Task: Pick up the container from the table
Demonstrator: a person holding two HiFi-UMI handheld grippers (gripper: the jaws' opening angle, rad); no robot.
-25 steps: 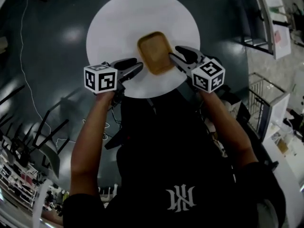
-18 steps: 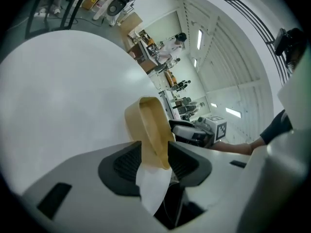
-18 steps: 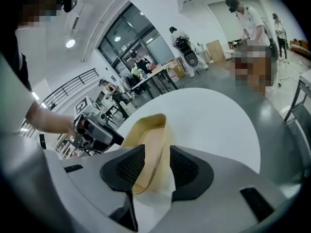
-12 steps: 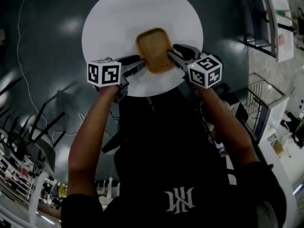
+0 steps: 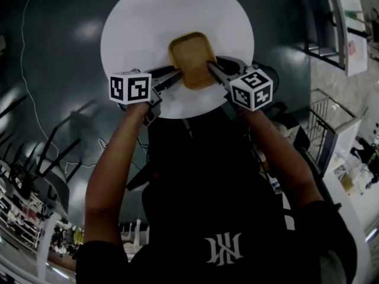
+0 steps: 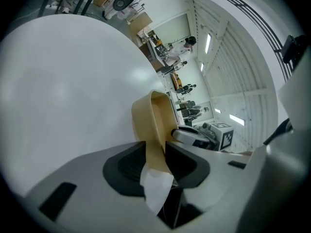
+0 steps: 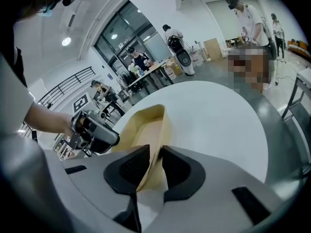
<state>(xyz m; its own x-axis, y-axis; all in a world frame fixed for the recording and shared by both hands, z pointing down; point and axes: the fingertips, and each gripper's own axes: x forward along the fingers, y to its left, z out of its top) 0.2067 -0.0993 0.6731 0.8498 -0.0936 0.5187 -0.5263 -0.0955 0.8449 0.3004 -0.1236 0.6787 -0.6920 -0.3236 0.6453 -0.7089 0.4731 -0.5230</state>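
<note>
Both grippers have dropped onto the tan container (image 5: 190,55) at the white table's (image 5: 142,16) near edge. Left gripper (image 5: 173,77) and right gripper (image 5: 213,71) have just been closing, and each pinches an opposite side wall. It looks light, thin-walled and slightly flexible, so opposite rims suit a level lift.

Open tabletop (image 5: 142,22) beyond the container (image 5: 190,57)
</note>
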